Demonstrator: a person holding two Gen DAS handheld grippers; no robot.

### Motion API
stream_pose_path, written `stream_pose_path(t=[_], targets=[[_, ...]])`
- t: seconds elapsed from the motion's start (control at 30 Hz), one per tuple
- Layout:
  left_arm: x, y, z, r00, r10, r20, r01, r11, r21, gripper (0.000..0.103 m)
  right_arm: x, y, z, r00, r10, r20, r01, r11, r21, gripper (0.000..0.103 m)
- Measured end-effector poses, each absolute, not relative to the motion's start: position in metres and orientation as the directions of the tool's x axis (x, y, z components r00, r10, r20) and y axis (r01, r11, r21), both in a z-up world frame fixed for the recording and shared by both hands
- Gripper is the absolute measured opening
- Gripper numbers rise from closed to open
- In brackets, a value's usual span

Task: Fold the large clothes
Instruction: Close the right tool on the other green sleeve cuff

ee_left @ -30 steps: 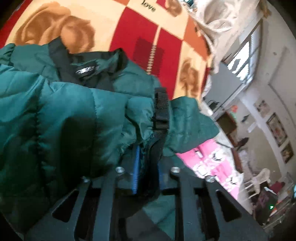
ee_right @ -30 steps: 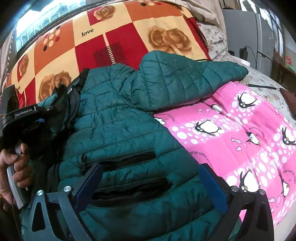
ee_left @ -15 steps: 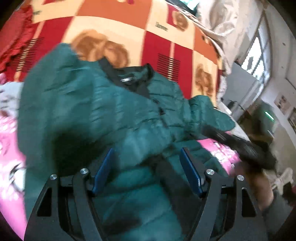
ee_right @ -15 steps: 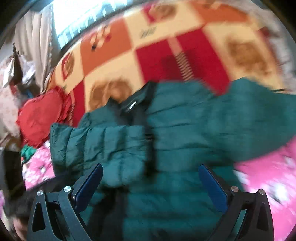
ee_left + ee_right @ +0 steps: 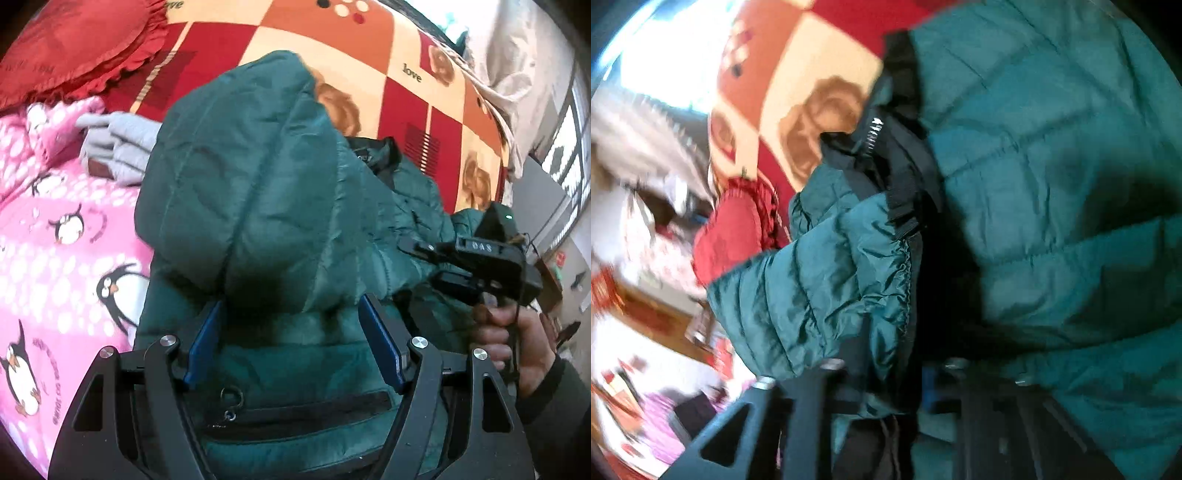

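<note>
Your green puffer jacket (image 5: 258, 206) lies on the bed, across the pink penguin blanket (image 5: 55, 258) and up against the red, orange and cream checked blanket (image 5: 369, 55) behind it. One sleeve is folded over the body of the jacket, and the black collar (image 5: 373, 155) shows past it toward the checked blanket. Your left gripper (image 5: 291, 336) is released: its blue pads (image 5: 380, 347) stand apart over the jacket just above the pocket zip, with fabric between them but no pad pressing on it. Your right gripper (image 5: 886, 391) is clenched on a bunch of the jacket near the sleeve cuff and its black strap (image 5: 905, 206); the fabric crowds the lens, so you see little of the fingers. From the left wrist view the right gripper appears at the far side of the jacket, with your hand (image 5: 513, 339) wrapped round its handle. A red frilled cushion (image 5: 74, 48) and a grey garment (image 5: 118, 147) lie beside the jacket on the bed.
</note>
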State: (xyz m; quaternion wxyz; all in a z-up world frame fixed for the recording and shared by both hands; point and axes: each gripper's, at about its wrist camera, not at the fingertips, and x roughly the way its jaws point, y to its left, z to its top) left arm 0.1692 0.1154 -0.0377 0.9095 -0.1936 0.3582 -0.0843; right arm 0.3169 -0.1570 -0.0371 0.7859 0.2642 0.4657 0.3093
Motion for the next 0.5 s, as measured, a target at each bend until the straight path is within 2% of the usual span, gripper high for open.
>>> stream_pose_path(t=[0.1,0.23,0.4,0.5], targets=[[0.167,0.116,-0.039,0.738,-0.283,-0.613,0.002,0.909,-0.416,0.073,0.311,-0.176,-0.019,0.489,0.621,-0.613,-0.251,0.773,0.583,0.011],[0.166,0.118,-0.045,0.731,-0.287,-0.619,-0.007,0.904,-0.427,0.073,0.317,-0.211,-0.004,0.609,0.408,-0.68,-0.168,0.904,0.392,0.011],[0.171,0.117,-0.043,0.716,-0.284,-0.638,-0.014,0.907,-0.42,0.073,0.325,-0.243,-0.012,0.605,0.349,-0.716,-0.131,0.93,0.342,0.011],[0.181,0.119,-0.032,0.715,-0.264,-0.647,-0.026,0.915,-0.402,0.073,0.327,-0.248,-0.02,0.604,0.357,-0.713,-0.111,0.923,0.368,0.011]])
